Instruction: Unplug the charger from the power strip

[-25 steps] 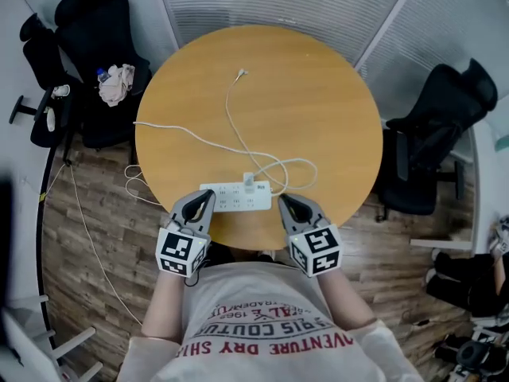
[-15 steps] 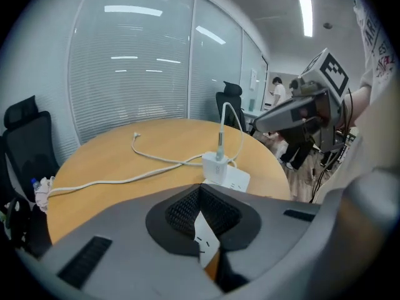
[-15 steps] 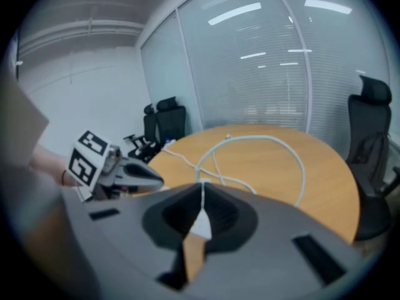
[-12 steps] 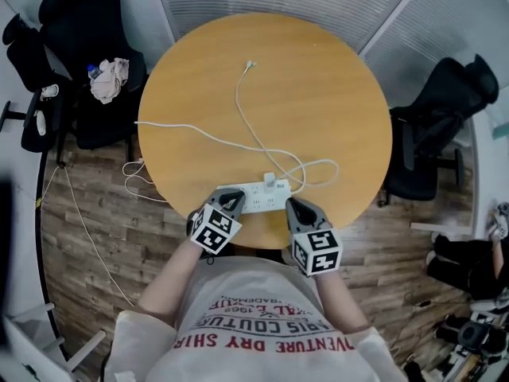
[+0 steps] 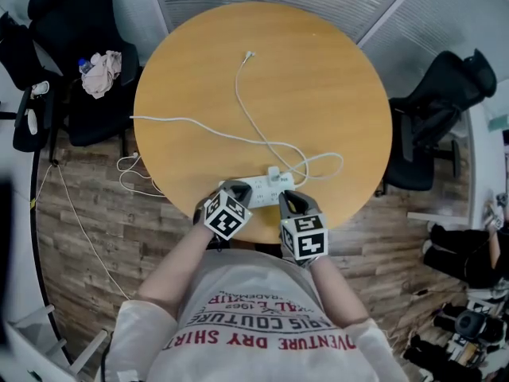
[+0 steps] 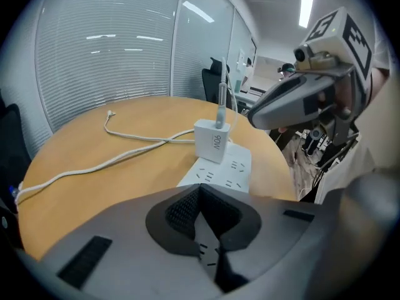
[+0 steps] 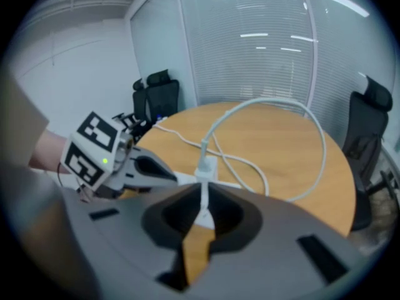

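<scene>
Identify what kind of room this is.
Probably an office meeting room: a round wooden table, black office chairs around it, and glass walls with blinds.

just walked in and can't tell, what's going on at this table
A person is at a round wooden table with a two-jaw gripper in each hand. A white power strip lies by the table edge nearest them, with a white charger plugged into it. The left gripper is at the strip's left end and the right gripper is close to the charger. Both have their jaws shut on nothing. The charger is not yet unplugged.
</scene>
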Demonstrator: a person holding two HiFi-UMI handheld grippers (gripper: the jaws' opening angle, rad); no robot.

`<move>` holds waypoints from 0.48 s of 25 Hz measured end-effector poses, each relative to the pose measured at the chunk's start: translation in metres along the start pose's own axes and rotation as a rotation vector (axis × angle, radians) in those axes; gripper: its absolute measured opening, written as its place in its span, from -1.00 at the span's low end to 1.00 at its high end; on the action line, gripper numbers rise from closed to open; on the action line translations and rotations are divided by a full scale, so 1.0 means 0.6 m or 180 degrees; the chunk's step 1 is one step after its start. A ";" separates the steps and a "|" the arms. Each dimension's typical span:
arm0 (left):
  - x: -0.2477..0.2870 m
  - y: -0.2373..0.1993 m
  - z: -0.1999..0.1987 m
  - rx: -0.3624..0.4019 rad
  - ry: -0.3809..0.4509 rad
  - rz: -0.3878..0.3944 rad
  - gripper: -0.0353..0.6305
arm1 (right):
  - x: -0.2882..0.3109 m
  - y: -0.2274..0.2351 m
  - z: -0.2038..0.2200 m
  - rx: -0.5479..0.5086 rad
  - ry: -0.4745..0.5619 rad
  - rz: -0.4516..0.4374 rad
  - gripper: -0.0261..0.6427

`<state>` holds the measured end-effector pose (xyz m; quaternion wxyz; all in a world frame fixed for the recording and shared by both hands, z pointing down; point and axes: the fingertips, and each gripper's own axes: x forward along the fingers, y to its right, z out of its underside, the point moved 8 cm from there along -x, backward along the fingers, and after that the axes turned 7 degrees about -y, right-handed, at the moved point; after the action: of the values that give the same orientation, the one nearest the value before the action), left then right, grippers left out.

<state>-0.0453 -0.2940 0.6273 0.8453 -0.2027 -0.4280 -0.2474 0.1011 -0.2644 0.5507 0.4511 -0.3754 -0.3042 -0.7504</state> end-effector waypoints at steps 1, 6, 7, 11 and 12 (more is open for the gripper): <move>0.000 -0.001 0.002 -0.0027 0.0047 0.0042 -0.80 | 0.007 0.000 -0.002 0.0006 -0.0015 0.0044 -0.81; 0.001 0.001 0.000 -0.0015 0.0110 0.0112 -0.80 | 0.041 0.005 -0.013 0.0108 -0.0106 0.0123 -0.35; 0.001 0.000 0.000 -0.0004 0.0115 0.0117 -0.80 | 0.048 0.005 -0.016 0.0132 -0.0125 0.0136 -0.32; -0.001 0.001 0.001 0.0047 0.0143 0.0100 -0.80 | 0.078 -0.001 -0.022 0.0135 -0.0290 0.0129 -0.28; -0.001 0.002 0.001 0.0055 0.0148 0.0090 -0.80 | 0.086 -0.003 -0.022 0.0113 -0.0334 0.0133 -0.27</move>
<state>-0.0455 -0.2926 0.6271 0.8601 -0.1955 -0.4075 -0.2364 0.0799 -0.2973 0.5867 0.4566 -0.4125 -0.3328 -0.7146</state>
